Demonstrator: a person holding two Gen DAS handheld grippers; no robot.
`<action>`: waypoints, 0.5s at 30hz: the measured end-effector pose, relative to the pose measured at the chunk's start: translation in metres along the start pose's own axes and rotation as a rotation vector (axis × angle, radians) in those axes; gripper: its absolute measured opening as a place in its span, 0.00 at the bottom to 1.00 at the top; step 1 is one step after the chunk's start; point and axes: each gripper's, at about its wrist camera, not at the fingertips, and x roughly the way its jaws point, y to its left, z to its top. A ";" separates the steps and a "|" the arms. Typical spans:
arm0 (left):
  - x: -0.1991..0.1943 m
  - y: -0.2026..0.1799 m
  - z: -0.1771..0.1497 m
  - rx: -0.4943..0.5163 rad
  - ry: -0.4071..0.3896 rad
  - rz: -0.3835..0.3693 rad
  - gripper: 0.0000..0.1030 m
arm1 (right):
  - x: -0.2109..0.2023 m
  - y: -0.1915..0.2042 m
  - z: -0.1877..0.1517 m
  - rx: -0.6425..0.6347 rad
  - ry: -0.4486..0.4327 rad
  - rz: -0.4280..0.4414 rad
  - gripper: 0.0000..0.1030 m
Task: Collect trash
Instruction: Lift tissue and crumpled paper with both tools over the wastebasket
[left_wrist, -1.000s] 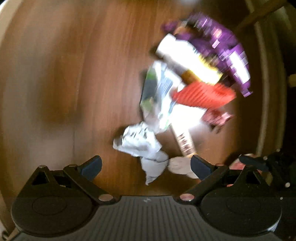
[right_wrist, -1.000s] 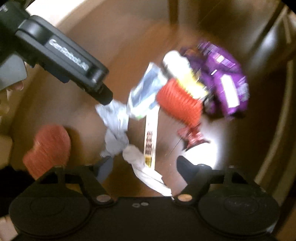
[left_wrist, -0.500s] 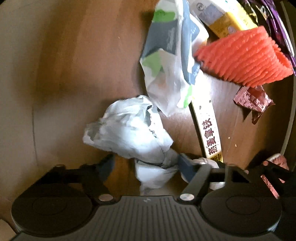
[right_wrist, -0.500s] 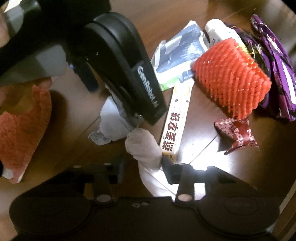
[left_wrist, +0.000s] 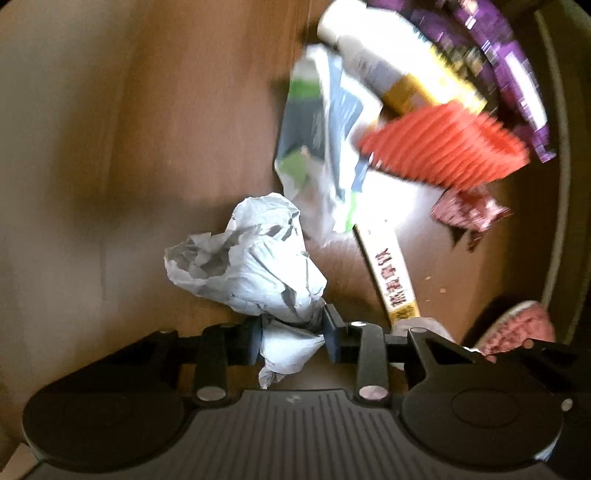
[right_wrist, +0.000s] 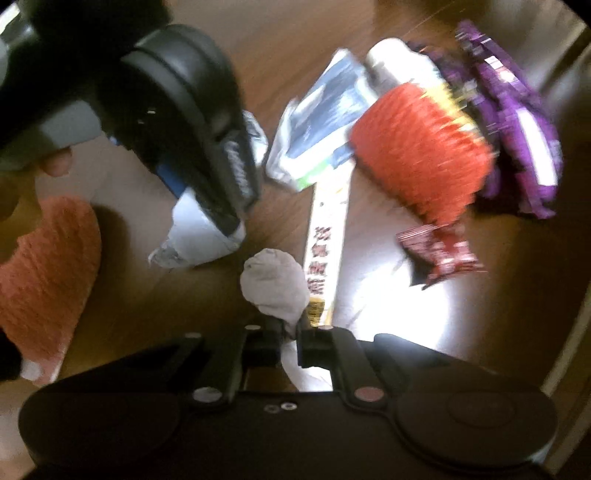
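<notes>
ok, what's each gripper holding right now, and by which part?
Left gripper, jaws closing, pinches the crumpled grey paper at its narrow lower tail. Right gripper is shut on the white tissue wad at its near end.

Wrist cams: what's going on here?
A person is clearing trash off a wooden table with two handheld grippers. The left gripper is closing, its pads pressing a crumpled grey paper wad. The right gripper is shut on a white tissue wad. Other wrappers lie untouched.

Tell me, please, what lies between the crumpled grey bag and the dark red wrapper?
The long cream wrapper with red characters lies between the grey bag and the red wrapper; the left wrist view shows it.
</notes>
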 end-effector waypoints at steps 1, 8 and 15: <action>-0.013 0.000 0.000 -0.003 -0.007 0.002 0.32 | -0.011 -0.004 0.002 0.026 -0.006 0.003 0.06; -0.120 0.004 0.006 -0.027 -0.077 -0.040 0.32 | -0.111 -0.028 0.028 0.180 -0.091 -0.012 0.06; -0.250 -0.015 0.014 0.014 -0.196 -0.079 0.32 | -0.240 -0.047 0.072 0.281 -0.209 -0.004 0.06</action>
